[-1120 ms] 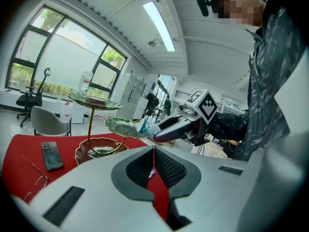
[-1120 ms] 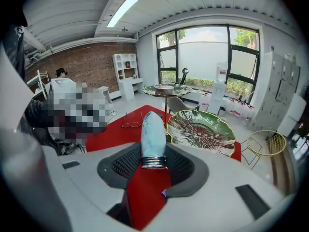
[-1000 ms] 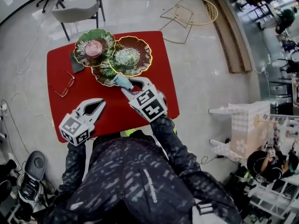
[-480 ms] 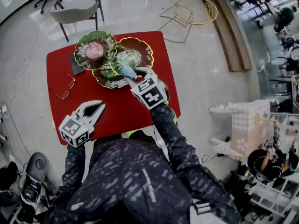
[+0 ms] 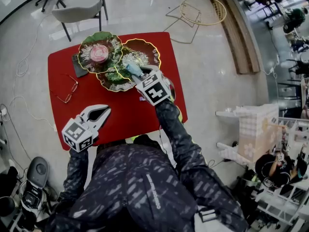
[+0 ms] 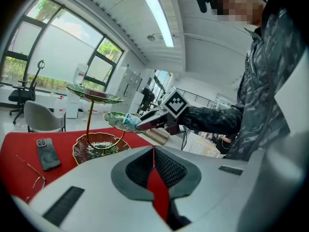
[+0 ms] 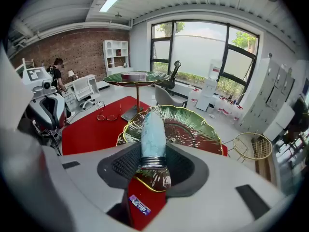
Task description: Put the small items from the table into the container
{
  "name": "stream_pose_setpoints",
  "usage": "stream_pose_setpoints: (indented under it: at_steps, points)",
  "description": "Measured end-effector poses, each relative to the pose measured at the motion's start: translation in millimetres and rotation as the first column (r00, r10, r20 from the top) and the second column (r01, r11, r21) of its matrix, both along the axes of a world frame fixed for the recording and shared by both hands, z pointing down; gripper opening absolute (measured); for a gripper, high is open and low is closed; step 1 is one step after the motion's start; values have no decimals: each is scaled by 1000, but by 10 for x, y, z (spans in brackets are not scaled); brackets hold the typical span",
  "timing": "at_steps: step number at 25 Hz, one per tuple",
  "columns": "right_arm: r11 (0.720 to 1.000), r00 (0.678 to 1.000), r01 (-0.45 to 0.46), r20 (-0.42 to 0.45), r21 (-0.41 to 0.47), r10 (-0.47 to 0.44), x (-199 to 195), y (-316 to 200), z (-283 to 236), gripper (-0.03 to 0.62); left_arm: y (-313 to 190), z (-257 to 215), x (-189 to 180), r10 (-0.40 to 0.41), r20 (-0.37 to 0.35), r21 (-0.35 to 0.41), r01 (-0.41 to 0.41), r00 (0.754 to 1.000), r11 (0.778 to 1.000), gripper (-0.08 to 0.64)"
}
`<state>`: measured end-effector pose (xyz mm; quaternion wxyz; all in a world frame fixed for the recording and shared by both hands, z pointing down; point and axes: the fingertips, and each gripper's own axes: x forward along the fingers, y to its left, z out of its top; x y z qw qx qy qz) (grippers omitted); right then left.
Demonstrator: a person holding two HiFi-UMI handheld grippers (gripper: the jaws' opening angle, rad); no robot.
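At the left of the red table [image 5: 116, 117], your head view shows a pair of glasses [image 5: 66, 89] lying flat. A dark phone [image 5: 79, 65] lies beyond them, just beside the tiered stand [image 5: 85, 44].

Your left gripper [image 5: 105, 112] hangs over the near left part of the table, well apart from those things. Its own view shows what the head view cannot: the jaws are pressed together with nothing between them. It also shows the stand from the side, as three leaf-shaped dishes on a thin gold stem.

From above, a pink round item [image 5: 99, 52] sits in the top dish. In the right gripper view that dish is edge-on and the item barely shows.

Your right gripper [image 5: 140, 76] reaches over the stand with its jaws clamped on a pale blue bottle [image 5: 133, 70]. The right gripper view shows the jaws closed on the bottle's neck at a metal ring, with its far end over the green, gold-rimmed middle dish [image 7: 198, 127]. No view settles whether the bottle touches the dish.

Only that view shows a small blue-printed packet [image 7: 139, 206] on the table under the jaws.
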<state>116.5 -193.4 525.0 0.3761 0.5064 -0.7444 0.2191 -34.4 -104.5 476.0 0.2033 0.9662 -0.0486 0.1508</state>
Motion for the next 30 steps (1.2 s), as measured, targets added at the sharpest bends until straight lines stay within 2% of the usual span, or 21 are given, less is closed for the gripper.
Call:
stream_pose_setpoints:
  at_steps: [12,30]
  points:
    - [1000,1000,12,-16,-29,-12,15,-137,166,166,-9,56,-76,-8,10,-8,8,1000,1000,12]
    - [1000,1000,-4,-13,13,4,49,-99,52,166,-7,28,-64,0,3,0,0,1000,1000,12]
